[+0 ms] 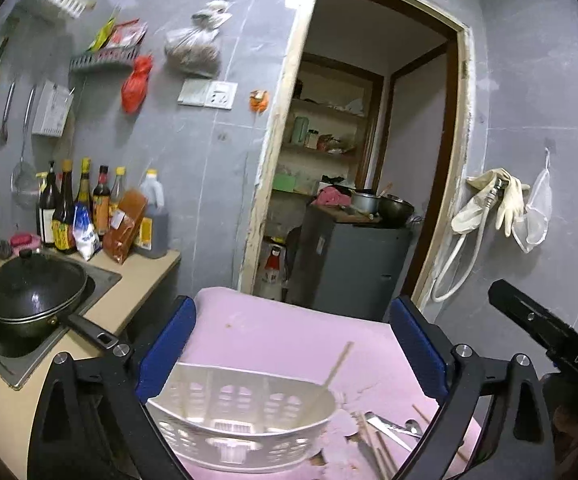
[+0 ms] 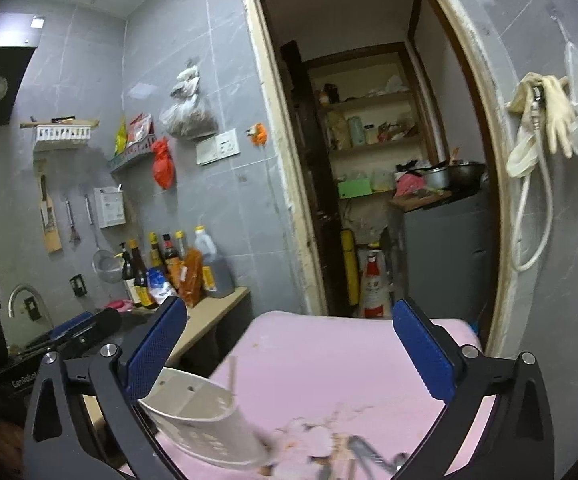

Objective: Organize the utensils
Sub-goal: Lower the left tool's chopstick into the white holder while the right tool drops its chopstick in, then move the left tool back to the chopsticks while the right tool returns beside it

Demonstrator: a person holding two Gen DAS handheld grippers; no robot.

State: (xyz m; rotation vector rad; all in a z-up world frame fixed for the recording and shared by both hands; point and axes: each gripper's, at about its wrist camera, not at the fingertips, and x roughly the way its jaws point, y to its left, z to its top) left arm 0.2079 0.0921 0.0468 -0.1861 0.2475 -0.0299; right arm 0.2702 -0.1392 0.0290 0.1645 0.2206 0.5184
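A white slotted utensil basket (image 1: 245,416) stands on the pink table (image 1: 289,336), low between my left gripper's (image 1: 295,312) wide-open blue pads, which touch nothing. One chopstick (image 1: 339,364) leans inside the basket. Loose chopsticks and metal spoons (image 1: 385,436) lie on the table just right of it. In the right wrist view the basket (image 2: 205,416) sits at lower left with the chopstick (image 2: 232,372) sticking up, and the loose utensils (image 2: 361,452) are blurred. My right gripper (image 2: 291,314) is open and empty above the table (image 2: 329,360).
Left of the table a counter holds a lidded black wok (image 1: 33,296) in the sink and several sauce bottles (image 1: 89,208). Beyond the table's far edge is a doorway with a grey cabinet (image 1: 349,264). Gloves and a hose (image 1: 489,204) hang on the right wall.
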